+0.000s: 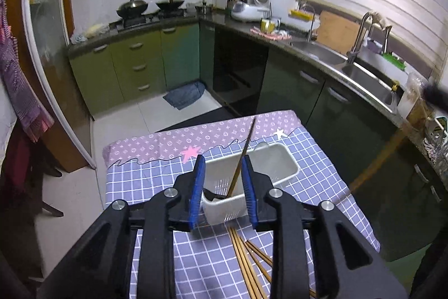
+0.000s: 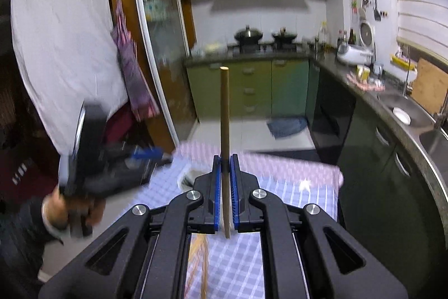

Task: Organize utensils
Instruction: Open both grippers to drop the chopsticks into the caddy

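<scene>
A white plastic utensil basket (image 1: pixel 275 161) stands on the checked tablecloth (image 1: pixel 145 181). My left gripper (image 1: pixel 222 163) is open, its jaws on either side of the basket's near compartment, where one dark chopstick (image 1: pixel 245 150) stands leaning. Several wooden chopsticks (image 1: pixel 246 262) lie on the cloth below the left gripper. My right gripper (image 2: pixel 224 159) is shut on a single wooden chopstick (image 2: pixel 224 114) and holds it upright above the table. The left gripper (image 2: pixel 92 156) also shows blurred at the left of the right wrist view.
The table's far edge (image 1: pixel 196 131) drops to a tiled floor with a blue mat (image 1: pixel 184 95). Green cabinets, a stove with two woks (image 1: pixel 151 6) and a sink counter (image 1: pixel 364 72) ring the kitchen. More chopsticks (image 2: pixel 200 259) lie on the cloth under the right gripper.
</scene>
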Demonstrator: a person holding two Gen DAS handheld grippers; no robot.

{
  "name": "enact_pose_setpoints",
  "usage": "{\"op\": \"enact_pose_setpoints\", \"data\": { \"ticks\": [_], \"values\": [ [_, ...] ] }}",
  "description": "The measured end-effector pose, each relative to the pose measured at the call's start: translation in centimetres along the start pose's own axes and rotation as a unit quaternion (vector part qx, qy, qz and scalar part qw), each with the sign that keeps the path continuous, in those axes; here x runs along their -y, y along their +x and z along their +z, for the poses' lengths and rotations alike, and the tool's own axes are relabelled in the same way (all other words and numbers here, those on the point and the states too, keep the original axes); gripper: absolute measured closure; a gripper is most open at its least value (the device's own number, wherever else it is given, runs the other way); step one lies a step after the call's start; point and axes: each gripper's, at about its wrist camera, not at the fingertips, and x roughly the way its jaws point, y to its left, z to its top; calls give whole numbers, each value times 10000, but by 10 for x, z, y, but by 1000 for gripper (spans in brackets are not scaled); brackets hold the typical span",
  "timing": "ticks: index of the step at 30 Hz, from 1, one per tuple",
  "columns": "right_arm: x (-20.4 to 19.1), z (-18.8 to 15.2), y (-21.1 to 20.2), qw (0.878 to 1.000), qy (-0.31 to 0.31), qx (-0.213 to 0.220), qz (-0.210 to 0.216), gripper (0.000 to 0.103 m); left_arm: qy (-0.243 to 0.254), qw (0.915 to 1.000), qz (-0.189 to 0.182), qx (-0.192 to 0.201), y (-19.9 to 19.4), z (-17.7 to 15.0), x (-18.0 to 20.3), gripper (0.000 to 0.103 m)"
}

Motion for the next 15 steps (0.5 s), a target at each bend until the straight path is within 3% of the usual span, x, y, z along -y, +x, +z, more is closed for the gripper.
{"op": "enact_pose_setpoints", "data": {
  "ticks": [3,8,15],
  "values": [
    [-1,24,9,9997,90,203,33,96,-67,10000,-13,-42,-14,-11,-7,74],
    [3,40,57,9996,217,132,-126,96,-192,9993,-93,-311,-22,-33,-20,74],
    [17,13,139,9972,377,-585,-275,95,-277,9979,-126,-577,-16,-54,-29,74]
  ]
}}
